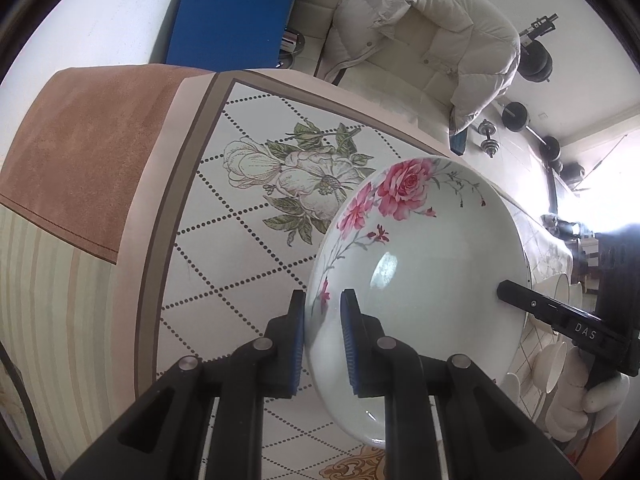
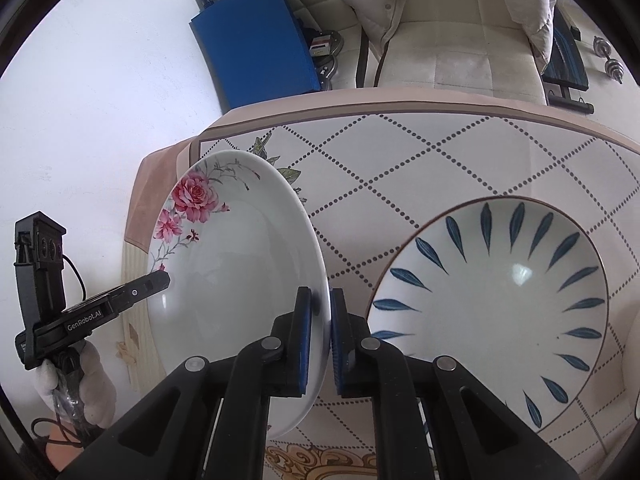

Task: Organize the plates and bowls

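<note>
A white plate with pink roses (image 1: pixel 424 280) (image 2: pixel 236 264) hangs above the table, held at both sides. My left gripper (image 1: pixel 323 312) is shut on its near-left rim, one blue pad on each face. My right gripper (image 2: pixel 320 312) is shut on the opposite rim; in the left wrist view its black fingers (image 1: pixel 532 304) reach in from the right. The left gripper (image 2: pixel 160 280) shows at the plate's left edge in the right wrist view. A white bowl with blue leaf marks (image 2: pixel 492 312) rests on the table to the right of the plate.
The table (image 1: pixel 224 216) has a tablecloth with dotted diamonds and a flower print. White cups or bowls (image 1: pixel 560 360) sit at the far right. Behind the table stand a cream sofa with a padded jacket (image 1: pixel 432 28) and a blue board (image 2: pixel 256 52). Gloved hands (image 2: pixel 92 384) hold the grippers.
</note>
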Demonstrator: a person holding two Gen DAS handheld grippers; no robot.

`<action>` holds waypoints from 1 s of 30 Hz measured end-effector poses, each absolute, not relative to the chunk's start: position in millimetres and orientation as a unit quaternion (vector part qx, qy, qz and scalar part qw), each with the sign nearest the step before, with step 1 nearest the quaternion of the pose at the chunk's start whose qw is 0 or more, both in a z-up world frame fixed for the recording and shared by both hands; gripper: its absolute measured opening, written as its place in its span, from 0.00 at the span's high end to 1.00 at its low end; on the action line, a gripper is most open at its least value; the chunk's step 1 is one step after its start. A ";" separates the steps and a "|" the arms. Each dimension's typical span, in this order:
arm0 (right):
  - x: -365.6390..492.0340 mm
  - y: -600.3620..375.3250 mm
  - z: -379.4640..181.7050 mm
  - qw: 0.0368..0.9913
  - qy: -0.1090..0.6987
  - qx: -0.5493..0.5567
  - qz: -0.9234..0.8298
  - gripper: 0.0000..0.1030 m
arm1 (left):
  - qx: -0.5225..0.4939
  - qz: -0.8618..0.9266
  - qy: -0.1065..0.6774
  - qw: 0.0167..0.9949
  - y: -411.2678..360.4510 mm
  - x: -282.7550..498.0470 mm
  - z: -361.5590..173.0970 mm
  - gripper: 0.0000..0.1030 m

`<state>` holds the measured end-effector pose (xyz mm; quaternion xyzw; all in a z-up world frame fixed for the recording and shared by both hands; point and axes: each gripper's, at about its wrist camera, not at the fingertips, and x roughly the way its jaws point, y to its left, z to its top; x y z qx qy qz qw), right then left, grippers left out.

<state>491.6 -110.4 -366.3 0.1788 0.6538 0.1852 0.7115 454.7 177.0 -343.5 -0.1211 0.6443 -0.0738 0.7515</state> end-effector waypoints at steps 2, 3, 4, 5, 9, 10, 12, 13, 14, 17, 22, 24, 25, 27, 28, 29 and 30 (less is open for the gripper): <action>482.7 -118.9 -360.5 0.714 0.651 0.183 0.182 0.90 | -0.112 -0.080 0.641 0.755 167.2 448.0 -336.0 0.86; 477.7 -123.5 -357.2 0.715 0.649 0.186 0.180 0.90 | -0.110 -0.084 0.640 0.755 163.4 444.9 -332.9 0.86; 473.0 -128.8 -354.0 0.716 0.648 0.190 0.179 0.90 | -0.109 -0.088 0.639 0.756 159.2 441.9 -329.4 0.86; 467.6 -134.1 -350.8 0.717 0.645 0.194 0.178 0.90 | -0.107 -0.091 0.638 0.757 154.4 438.3 -325.6 0.86; 444.7 -155.3 -337.4 0.723 0.638 0.205 0.169 0.90 | -0.092 -0.108 0.635 0.760 131.2 423.9 -313.3 0.86; 438.4 -160.9 -334.7 0.724 0.637 0.207 0.166 0.90 | -0.090 -0.113 0.634 0.760 125.4 420.0 -310.9 0.86; 424.9 -173.1 -330.4 0.725 0.634 0.215 0.160 0.90 | -0.084 -0.121 0.634 0.759 113.4 412.6 -307.2 0.86; 417.8 -179.5 -328.2 0.727 0.633 0.218 0.157 0.90 | -0.079 -0.126 0.634 0.759 107.0 408.3 -305.2 0.86; 410.3 -185.7 -326.5 0.727 0.632 0.222 0.153 0.90 | -0.075 -0.131 0.634 0.759 100.7 404.5 -303.8 0.86; 387.3 -205.5 -323.2 0.728 0.629 0.232 0.144 0.90 | -0.070 -0.145 0.635 0.755 83.8 392.2 -301.1 0.86; 346.2 -239.5 -323.3 0.727 0.625 0.254 0.126 0.90 | -0.053 -0.167 0.639 0.749 52.8 369.8 -300.9 0.86; 330.2 -251.3 -325.1 0.726 0.625 0.262 0.118 0.90 | -0.045 -0.174 0.643 0.745 40.4 361.1 -302.9 0.86; 322.3 -257.3 -326.8 0.724 0.625 0.268 0.114 0.90 | -0.041 -0.178 0.644 0.743 34.2 356.5 -304.2 0.86; 307.2 -267.9 -330.0 0.723 0.626 0.274 0.106 0.90 | -0.035 -0.185 0.648 0.738 23.1 348.4 -308.2 0.86; 300.3 -273.2 -332.0 0.721 0.626 0.278 0.102 0.90 | -0.032 -0.187 0.651 0.735 17.7 344.7 -310.2 0.86; 292.7 -278.6 -333.9 0.720 0.627 0.281 0.098 0.90 | -0.030 -0.190 0.652 0.733 12.9 341.4 -312.5 0.86; 285.5 -284.0 -335.4 0.720 0.627 0.282 0.095 0.90 | -0.026 -0.193 0.654 0.731 8.1 338.1 -314.7 0.86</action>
